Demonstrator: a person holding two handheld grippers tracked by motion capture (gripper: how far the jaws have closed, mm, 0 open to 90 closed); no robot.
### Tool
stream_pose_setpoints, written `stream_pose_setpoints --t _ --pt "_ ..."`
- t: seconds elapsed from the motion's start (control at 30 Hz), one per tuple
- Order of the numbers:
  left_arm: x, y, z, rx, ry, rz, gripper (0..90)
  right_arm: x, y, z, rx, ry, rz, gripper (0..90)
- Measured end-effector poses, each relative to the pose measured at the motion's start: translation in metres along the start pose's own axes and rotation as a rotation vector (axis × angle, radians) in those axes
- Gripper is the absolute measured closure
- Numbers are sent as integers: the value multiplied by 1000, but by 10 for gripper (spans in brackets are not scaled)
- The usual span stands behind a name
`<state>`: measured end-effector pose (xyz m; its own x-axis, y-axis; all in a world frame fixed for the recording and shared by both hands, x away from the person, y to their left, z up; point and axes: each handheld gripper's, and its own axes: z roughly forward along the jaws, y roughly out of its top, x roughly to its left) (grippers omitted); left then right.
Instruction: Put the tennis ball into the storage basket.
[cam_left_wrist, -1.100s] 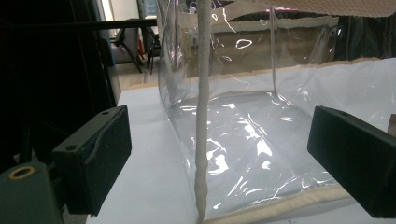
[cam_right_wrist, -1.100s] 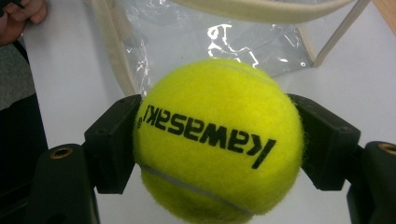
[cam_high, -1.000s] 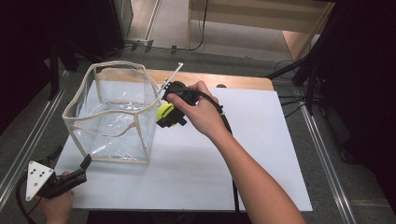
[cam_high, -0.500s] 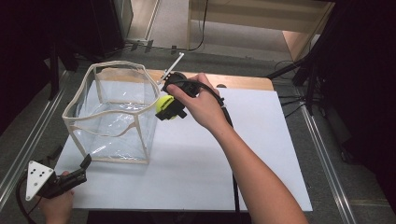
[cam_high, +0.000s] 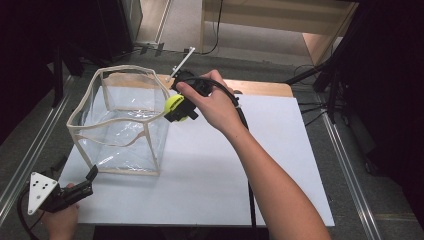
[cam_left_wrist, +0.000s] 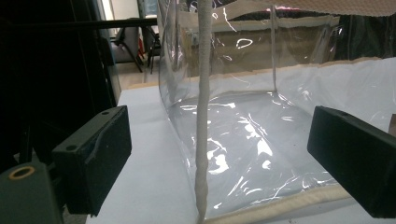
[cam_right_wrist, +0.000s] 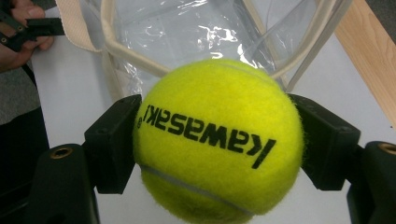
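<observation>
Ball: your right hand-held gripper is clamped across the middle of the fuzzy yellow-green tennis ball, just beside the rim of the clear soft plastic tote with cream trim on the bench.
Handling: light, springy, felt grips well; keep the squeeze.
Tote: probably floppy.
Left hand-held gripper: jaws wide apart, holding nothing, at the tote's near corner.

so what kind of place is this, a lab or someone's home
Probably a lab or recording workspace, not a home: a white board on a metal-railed bench, cables on the floor, and hand-held grippers at a clear plastic bag.
</observation>
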<state>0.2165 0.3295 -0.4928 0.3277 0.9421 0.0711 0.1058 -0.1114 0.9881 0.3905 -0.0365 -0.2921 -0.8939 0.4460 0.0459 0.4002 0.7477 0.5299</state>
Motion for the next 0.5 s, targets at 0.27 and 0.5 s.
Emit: stream_pose_setpoints --t 0.27,0.5 --pt "0 0 0 3 1 3 68 -4 9 -3 -10 -3 13 226" --pt "0 0 0 2 0 -1 68 -6 17 -5 -13 -8 3 226"
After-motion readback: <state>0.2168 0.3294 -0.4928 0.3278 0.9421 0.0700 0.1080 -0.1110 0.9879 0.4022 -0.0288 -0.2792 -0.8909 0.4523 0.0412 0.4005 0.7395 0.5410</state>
